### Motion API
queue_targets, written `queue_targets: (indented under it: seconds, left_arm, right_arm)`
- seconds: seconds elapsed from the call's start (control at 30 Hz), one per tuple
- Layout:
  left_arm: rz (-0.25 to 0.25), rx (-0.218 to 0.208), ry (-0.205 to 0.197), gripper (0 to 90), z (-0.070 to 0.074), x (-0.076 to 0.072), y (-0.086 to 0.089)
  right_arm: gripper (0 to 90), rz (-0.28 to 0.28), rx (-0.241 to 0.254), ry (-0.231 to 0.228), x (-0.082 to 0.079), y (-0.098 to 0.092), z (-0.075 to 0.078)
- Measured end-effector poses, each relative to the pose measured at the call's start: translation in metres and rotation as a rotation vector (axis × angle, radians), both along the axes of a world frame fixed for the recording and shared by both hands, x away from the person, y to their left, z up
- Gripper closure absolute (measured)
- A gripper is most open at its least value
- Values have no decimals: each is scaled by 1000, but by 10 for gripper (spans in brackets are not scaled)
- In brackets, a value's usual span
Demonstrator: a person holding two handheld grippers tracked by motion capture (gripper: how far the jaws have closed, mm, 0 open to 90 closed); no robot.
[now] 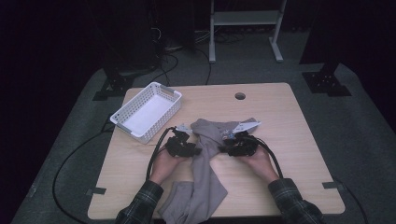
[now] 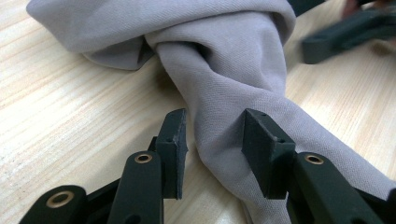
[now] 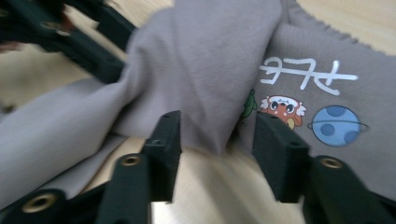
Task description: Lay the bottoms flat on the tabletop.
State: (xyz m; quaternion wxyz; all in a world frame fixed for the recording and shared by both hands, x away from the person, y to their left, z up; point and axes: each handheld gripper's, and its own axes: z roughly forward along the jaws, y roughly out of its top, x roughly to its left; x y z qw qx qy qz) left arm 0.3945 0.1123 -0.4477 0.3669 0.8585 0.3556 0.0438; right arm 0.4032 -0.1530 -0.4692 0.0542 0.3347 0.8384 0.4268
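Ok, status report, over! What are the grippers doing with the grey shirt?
Left gripper open, twisted shirt between its jaws, not pinched. Right gripper open at a fold beside the cartoon print. Basket off to the left, nothing in the way. Over.

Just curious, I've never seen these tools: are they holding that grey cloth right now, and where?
Neither grips it. The left gripper straddles a twisted stretch of the grey garment, pads apart; the right gripper stands open at a fold's edge.

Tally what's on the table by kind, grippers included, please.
Grey garment: 1
White basket: 1
Black grippers: 2, the left gripper and the right gripper
Total: 4
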Motion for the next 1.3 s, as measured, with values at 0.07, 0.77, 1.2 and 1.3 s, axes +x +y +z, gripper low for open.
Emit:
queue_targets:
  seconds: [0.07, 0.77, 1.2, 1.3]
  left_arm:
    - [4, -17, -19, 590, 8, -5, 2]
    - [-103, -99, -157, 539, 50, -41, -26]
    - [-67, -186, -48, 879, 30, -18, 10]
    - [-65, -198, -40, 880, 29, -16, 12]
  right_arm:
    - [772, 2, -5, 5, 1, 2, -3]
    - [882, 116, 155, -172, -38, 24, 100]
    - [678, 94, 62, -102, -29, -15, 40]
    - [678, 138, 13, -89, -28, -6, 28]
